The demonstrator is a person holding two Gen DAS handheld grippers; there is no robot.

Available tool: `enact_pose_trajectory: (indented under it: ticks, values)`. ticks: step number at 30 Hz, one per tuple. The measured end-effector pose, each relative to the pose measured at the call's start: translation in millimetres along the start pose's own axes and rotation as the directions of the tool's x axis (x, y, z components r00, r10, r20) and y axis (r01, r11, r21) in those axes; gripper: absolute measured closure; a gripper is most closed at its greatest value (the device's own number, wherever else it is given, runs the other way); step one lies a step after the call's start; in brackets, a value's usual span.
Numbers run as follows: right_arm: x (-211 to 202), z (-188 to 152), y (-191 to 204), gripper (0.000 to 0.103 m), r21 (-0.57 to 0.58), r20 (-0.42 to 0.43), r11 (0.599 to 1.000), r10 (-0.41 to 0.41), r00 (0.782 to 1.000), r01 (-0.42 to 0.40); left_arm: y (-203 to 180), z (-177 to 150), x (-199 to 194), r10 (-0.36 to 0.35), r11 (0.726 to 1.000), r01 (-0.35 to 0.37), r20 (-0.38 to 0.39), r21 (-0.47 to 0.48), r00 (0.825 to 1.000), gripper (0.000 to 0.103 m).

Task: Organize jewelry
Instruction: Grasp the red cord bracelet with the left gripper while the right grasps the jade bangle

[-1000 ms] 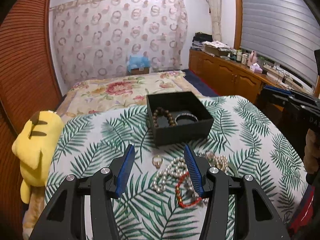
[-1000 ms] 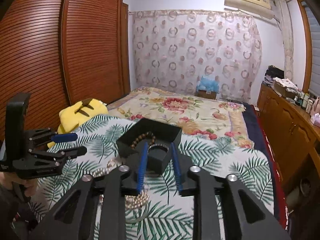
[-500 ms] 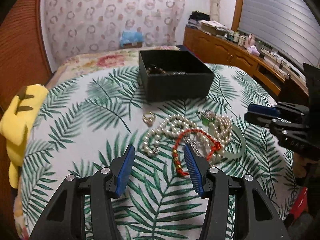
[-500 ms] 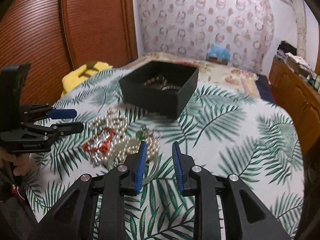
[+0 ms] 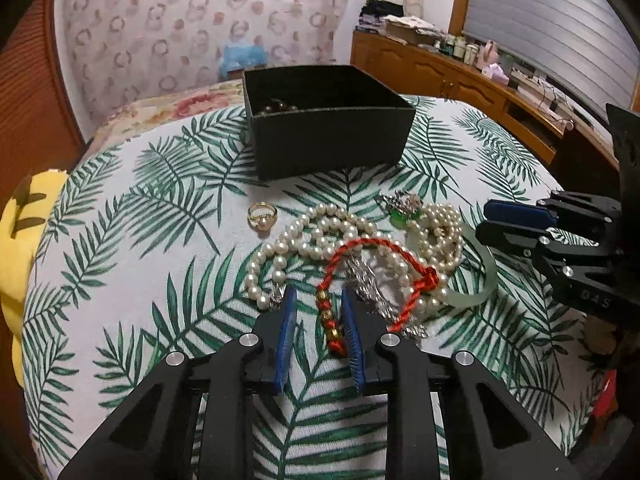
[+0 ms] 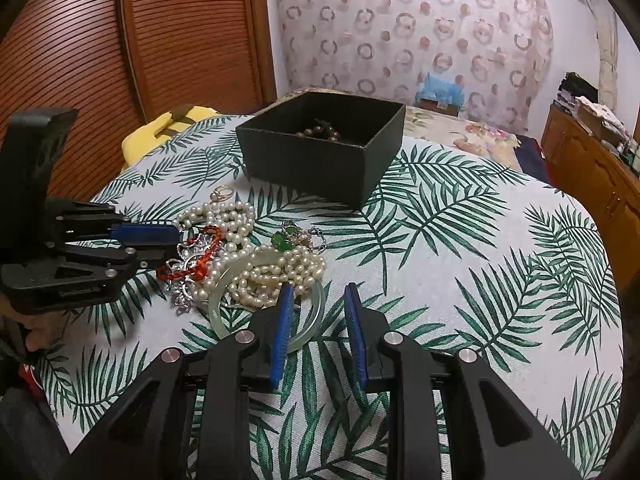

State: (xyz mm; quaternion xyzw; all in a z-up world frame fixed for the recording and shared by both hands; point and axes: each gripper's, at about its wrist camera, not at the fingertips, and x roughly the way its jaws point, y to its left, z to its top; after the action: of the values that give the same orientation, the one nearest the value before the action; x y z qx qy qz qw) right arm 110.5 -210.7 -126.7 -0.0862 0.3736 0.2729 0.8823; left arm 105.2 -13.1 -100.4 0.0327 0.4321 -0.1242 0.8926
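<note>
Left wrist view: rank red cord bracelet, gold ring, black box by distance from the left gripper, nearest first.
From the left gripper:
1. Red cord bracelet: its beaded end lies between the fingers.
2. Gold ring: on the cloth, up and left of the pearl pile.
3. Black box: farthest, behind the whole pile.

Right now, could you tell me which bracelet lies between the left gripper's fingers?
The red cord bracelet with gold beads; the jade bangle lies apart, near the right gripper.
</note>
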Motion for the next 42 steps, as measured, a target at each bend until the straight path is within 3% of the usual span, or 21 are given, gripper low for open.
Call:
enact_pose_trajectory:
  ticks: [2,4,13,20,26,29,35,38,42]
  values:
    - [1.2,0.2,-0.8,0.075,-0.001,-0.002,1.000,-0.001,1.000,0.001,-1.5,1.3,2.0,0.013,1.000,-0.013,0.002,0.013,1.000,0.085]
    - [0.3,-0.1,-1.4,0.075,0.001,0.000,1.000,0.000,1.000,0.000,-1.4,1.6,3.1,0.028,0.999,-0.028,0.004,0.025,1.000,0.097]
    - [4.6,-0.9,-0.5,0.075,-0.006,-0.017,1.000,0.001,1.000,-0.001,6.3,2.5,-28.5,0.023,0.999,-0.021,0.102,-0.024,0.994,0.097]
    - [13.2,-1.7,2.4,0.075,-0.030,-0.081,1.000,-0.006,0.997,0.004,4.0,7.8,-53.9,0.037,0.999,-0.033,0.173,-0.026,0.984,0.097]
    - [13.4,3.3,-7.6,0.085,-0.057,-0.105,0.996,-0.076,0.992,0.070,1.6,6.2,-56.0,0.038,0.999,-0.035,0.181,-0.021,0.983,0.097]
    - [12.9,4.7,-17.1,0.085,-0.054,-0.112,0.995,-0.093,0.989,0.087,1.0,6.3,-56.0,0.038,0.999,-0.035,0.182,-0.024,0.983,0.097]
    - [15.1,1.2,-18.4,0.085,-0.059,-0.119,0.996,-0.075,0.990,0.069,-0.3,4.8,-55.4,0.035,0.999,-0.032,0.178,-0.020,0.983,0.097]
    - [15.8,1.4,-19.4,0.093,-0.054,-0.119,0.997,-0.053,0.991,0.047,-0.9,3.2,-55.1,0.035,0.999,-0.032,0.175,-0.018,0.984,0.097]
    - [14.8,1.9,-15.5,0.095,-0.070,-0.111,0.997,-0.041,0.993,0.033,-1.2,3.1,-55.1,0.036,0.999,-0.033,0.177,-0.020,0.984,0.097]
